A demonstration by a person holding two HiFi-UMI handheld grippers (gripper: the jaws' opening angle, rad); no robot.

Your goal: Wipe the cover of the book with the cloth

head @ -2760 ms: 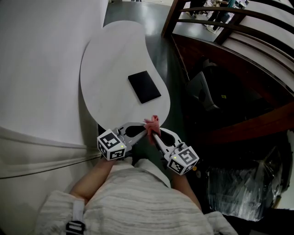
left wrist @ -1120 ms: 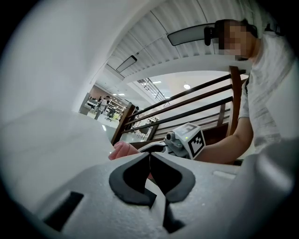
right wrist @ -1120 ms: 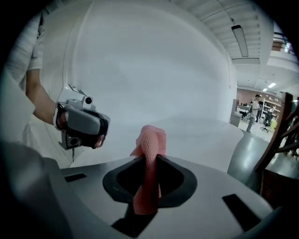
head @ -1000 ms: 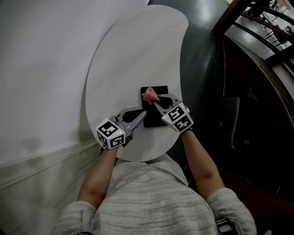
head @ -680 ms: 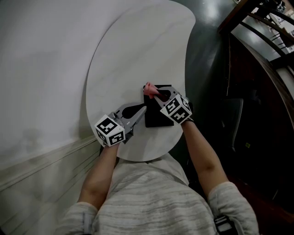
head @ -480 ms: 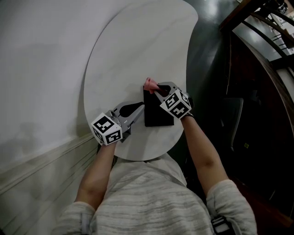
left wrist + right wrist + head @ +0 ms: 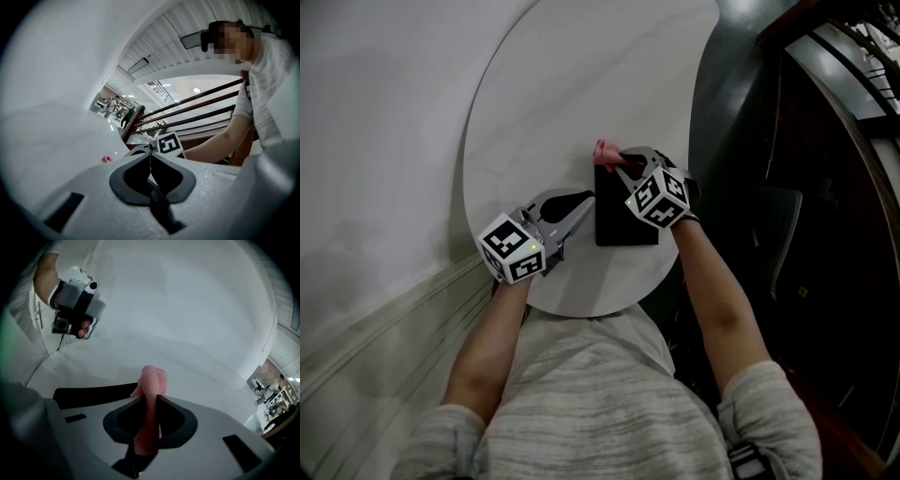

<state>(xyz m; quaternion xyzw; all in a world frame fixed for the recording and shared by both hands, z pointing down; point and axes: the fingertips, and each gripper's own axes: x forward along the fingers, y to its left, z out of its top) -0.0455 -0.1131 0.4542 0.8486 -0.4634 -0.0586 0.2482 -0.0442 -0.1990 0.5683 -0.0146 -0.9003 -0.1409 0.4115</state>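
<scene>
Between the jaws of the right claw [image 7: 150,400] a pink cloth [image 7: 152,380] is pinched. The jaws are closed on its bunched middle, so a rounded wad projects past the tips. From above, this wad sits at the far left corner of the black book [image 7: 625,227], at or just over the far edge. Whether it presses on the cover cannot be told. Held this way, fabric rather than hard jaw would meet the cover. A start at the far corner would suit strokes drawn back toward the person.

The book lies flat on the white table [image 7: 544,103], near the front, with its long side running away from the person. The marker cube [image 7: 658,198] of the right claw hangs over the book's right half and hides that part from above.

The left claw [image 7: 150,151] is closed on nothing, its jaws meeting tip to tip. It lies low just beside the book's left edge, probably to stop the book sliding under the wipe. Contact with the book is not visible.

The book's right side is near the table's curved right rim, so a sideways push could carry it toward the dark floor [image 7: 733,66]. A white wall [image 7: 366,141] borders the table on the left. A dark wooden railing [image 7: 834,56] stands well apart at the upper right.
</scene>
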